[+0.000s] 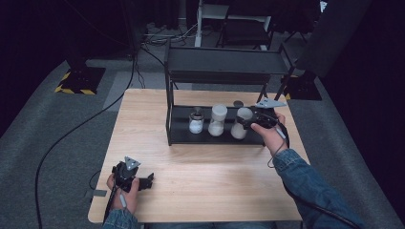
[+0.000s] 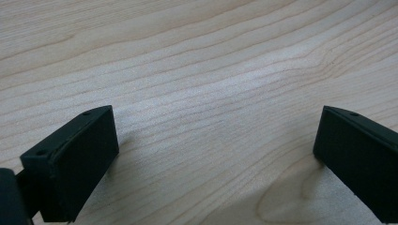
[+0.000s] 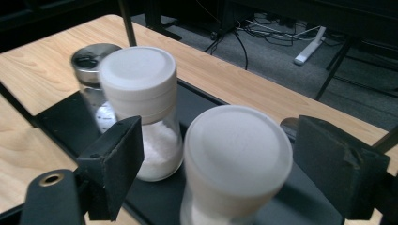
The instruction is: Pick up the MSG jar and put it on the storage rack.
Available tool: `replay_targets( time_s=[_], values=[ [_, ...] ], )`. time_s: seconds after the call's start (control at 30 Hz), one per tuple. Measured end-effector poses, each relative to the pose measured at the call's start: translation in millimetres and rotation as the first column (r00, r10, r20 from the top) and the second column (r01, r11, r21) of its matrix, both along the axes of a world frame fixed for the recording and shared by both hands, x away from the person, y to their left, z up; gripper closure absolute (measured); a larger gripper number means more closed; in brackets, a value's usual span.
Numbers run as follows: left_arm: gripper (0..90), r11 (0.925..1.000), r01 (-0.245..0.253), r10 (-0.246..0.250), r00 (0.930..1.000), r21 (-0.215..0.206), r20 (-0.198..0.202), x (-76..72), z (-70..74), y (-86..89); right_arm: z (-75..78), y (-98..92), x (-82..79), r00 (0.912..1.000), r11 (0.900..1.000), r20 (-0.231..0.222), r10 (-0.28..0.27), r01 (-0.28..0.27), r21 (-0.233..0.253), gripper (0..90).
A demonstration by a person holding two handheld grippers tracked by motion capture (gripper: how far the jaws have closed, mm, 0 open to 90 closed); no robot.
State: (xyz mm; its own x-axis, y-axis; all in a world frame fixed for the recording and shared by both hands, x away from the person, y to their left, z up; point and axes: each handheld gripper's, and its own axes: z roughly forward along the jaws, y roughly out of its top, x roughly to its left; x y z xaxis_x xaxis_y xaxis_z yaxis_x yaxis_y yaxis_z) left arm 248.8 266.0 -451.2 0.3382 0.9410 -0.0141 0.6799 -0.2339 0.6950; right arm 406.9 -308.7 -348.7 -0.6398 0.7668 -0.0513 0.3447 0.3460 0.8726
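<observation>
A wooden bench (image 1: 200, 186) stands on grey carpet in a dark room. At its near left corner, the left hand-held gripper (image 1: 145, 181) rests released on bare wood. On the black rack's (image 1: 215, 136) lower shelf stand three jars; the right hand-held gripper (image 1: 246, 123) is spread around the rightmost jar (image 1: 240, 125), not clenched.

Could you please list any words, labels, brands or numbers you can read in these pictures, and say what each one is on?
There is no readable text.
The two white-lidded jars and the metal-lidded jar on the black shelf carry no visible label.
The right claw, the left claw and the wooden table bear no markings.
</observation>
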Motion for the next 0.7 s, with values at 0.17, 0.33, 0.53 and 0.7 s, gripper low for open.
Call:
replay_targets(
  time_s=[0.17,0.33,0.53,0.7],
  values=[
    [0.3,1.0000,0.000,0.000,1.0000,0.000,0.000,0.0,0.0,0.0,2.4,-9.6,-14.5,1.0000,1.000,0.001,0.009,-0.009,0.011,16.7],
    [0.3,1.0000,0.000,0.000,1.0000,0.000,0.000,0.0,0.0,0.0,2.1,-17.7,-28.1,0.9997,0.999,-0.004,0.025,-0.025,0.020,16.7],
    [0.3,1.0000,0.000,0.000,1.0000,0.000,0.000,0.0,0.0,0.0,1.3,-24.7,-43.0,0.9989,0.998,-0.005,0.047,-0.047,0.030,16.7],
    [0.3,1.0000,0.000,0.000,1.0000,0.000,0.000,0.0,0.0,0.0,0.2,-28.5,-53.7,0.9978,0.997,-0.005,0.067,-0.066,0.037,15.6]
  ],
)
